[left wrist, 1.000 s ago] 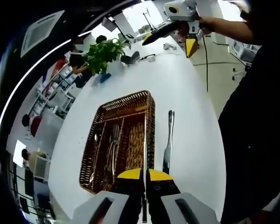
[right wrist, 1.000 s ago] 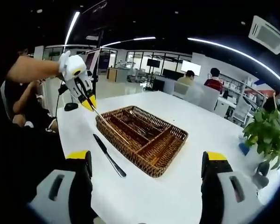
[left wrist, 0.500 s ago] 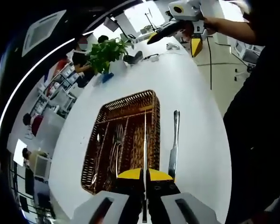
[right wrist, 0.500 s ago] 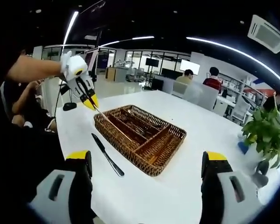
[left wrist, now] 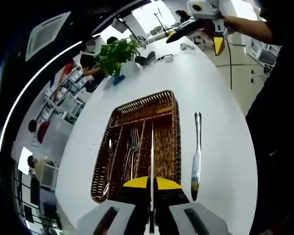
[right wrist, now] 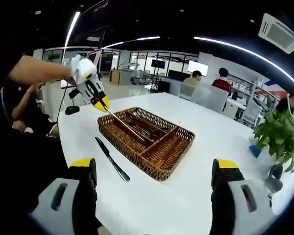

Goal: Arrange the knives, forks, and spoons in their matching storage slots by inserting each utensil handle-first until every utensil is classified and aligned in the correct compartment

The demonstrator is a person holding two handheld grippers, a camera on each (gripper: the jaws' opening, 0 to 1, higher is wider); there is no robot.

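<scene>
We see forks and spoons already lying in the brown woven wicker basket (left wrist: pixel 169 105), our left gripper (left wrist: pixel 152 185) is squeezed tight on 1 thin silver knife (left wrist: pixel 152 147) over it, our right gripper (right wrist: pixel 154 169) is wide open holding nothing, and 1 black-handled table knife (right wrist: pixel 111 159) waits on the white table (right wrist: pixel 152 205).

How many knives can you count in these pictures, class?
2. One knife lies on the white table beside the wicker tray; another knife is held in the left gripper over the tray. Others may lie hidden inside.

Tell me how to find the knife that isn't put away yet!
Look at the white table and find the brown wicker tray. Right beside it, lying flat on the bare tabletop, is the knife. The other utensils are in the tray or held.
</scene>
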